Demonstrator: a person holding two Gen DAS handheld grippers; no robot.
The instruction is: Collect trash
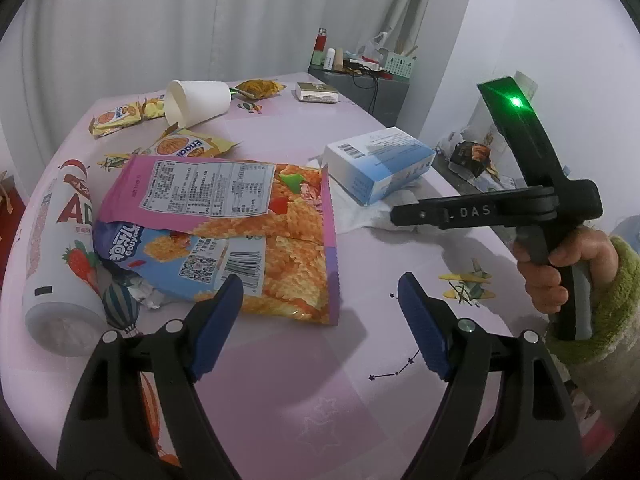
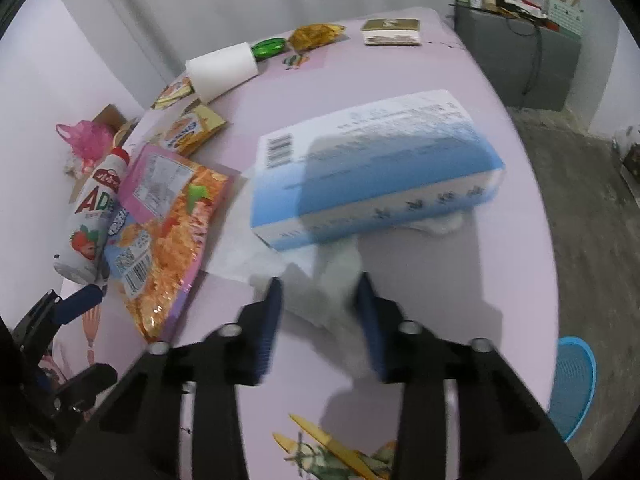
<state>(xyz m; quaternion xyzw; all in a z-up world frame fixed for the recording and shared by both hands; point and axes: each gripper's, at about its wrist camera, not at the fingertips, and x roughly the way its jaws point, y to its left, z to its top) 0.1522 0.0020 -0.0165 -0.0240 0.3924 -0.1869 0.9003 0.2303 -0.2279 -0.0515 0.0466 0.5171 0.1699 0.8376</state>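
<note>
Part of the white tissue is covered by the blue-and-white box resting on it. In the right wrist view both are blurred, and the box's print cannot be read. Left of the box, the milk bottle is partly hidden behind the snack bag.

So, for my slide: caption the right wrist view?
Right gripper closes on crumpled white tissue beneath a blue-and-white box.

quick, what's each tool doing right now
Left tool: open, holding nothing.
Right tool: closed on the white tissue.
</note>
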